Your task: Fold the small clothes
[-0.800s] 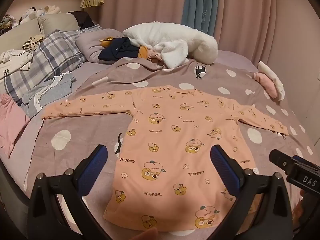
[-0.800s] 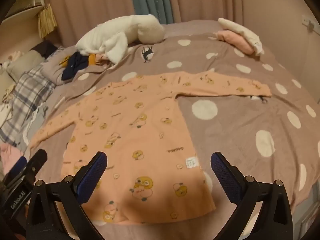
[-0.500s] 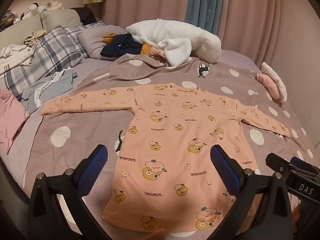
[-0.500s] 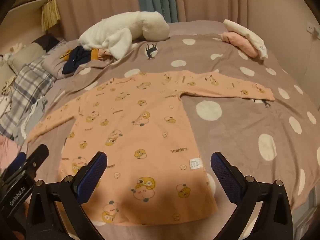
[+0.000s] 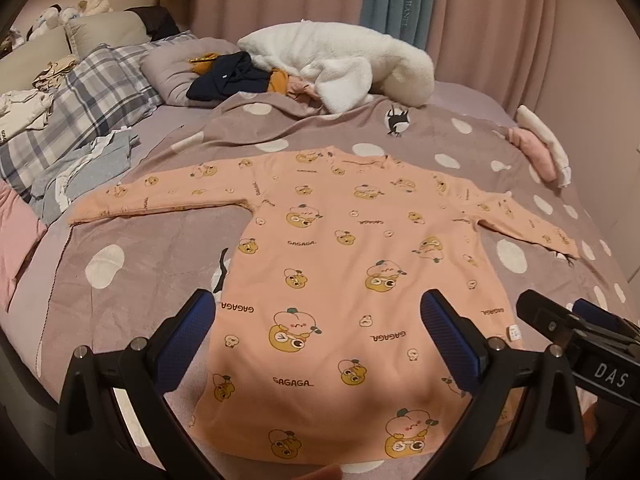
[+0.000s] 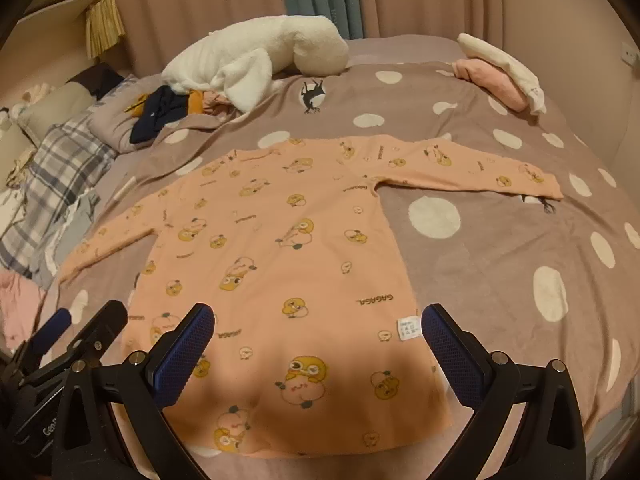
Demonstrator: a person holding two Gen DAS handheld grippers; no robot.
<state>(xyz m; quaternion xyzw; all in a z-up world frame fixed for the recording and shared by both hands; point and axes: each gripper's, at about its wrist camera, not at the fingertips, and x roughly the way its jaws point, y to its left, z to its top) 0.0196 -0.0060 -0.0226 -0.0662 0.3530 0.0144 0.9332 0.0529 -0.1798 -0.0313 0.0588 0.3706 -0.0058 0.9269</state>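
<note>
Peach cotton with cartoon prints, the small long-sleeved shirt (image 5: 352, 264) lies flat on the bed (image 5: 132, 280), spread over a grey-brown blanket with white dots (image 6: 500, 240). Both sleeves stretch straight out to the sides, and the hem is nearest the cameras. A white care label (image 6: 409, 328) shows near the hem on the shirt's right edge.

The left claw (image 5: 318, 332) hangs above the lower part of the shirt with its 2 blue-padded fingers (image 5: 188, 332) spread wide, nothing between them and no contact with the cloth. The right claw (image 6: 318, 336) hovers over the hem beside it, likewise wide open and empty; the label sits just inside its right finger in the right wrist view. Each claw shows at the edge of the other's camera.

At the far side of the bed lie a white fluffy garment (image 5: 340, 60) and a dark navy piece (image 5: 224, 80) beside it. A plaid pillow (image 5: 80, 108) and loose clothes sit at the left. A folded pink and white stack (image 6: 504, 72) rests at the far right corner, well apart from the shirt.
</note>
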